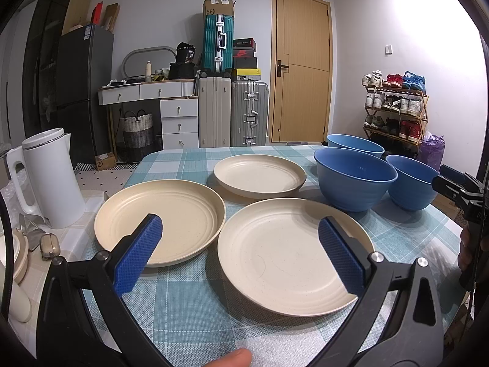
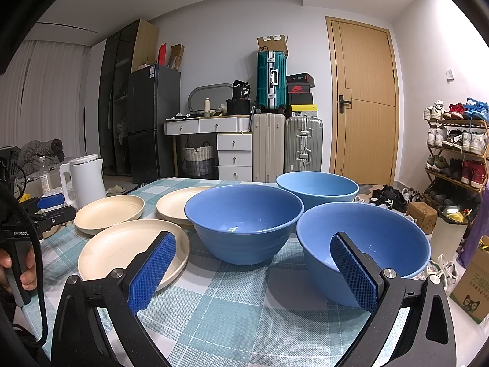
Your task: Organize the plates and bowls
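Three cream plates lie on the checked tablecloth: a near-left plate [image 1: 162, 220], a near-right plate [image 1: 290, 253] and a far plate [image 1: 259, 176]. Three blue bowls stand upright to their right: a middle bowl [image 1: 354, 177], a far bowl [image 1: 354, 144] and a right bowl [image 1: 411, 183]. My left gripper [image 1: 240, 229] is open and empty, held above the two near plates. My right gripper [image 2: 253, 241] is open and empty, low in front of the middle bowl [image 2: 244, 220] and the near-right bowl [image 2: 366, 244]. The right gripper also shows at the right edge of the left wrist view [image 1: 458, 189].
A white kettle [image 1: 50, 177] stands at the table's left, with a small case [image 1: 49, 244] and other small items beside it. The tablecloth [image 1: 195, 305] runs to the near edge. Beyond the table are suitcases [image 1: 232, 113], a door and a shoe rack [image 1: 394, 107].
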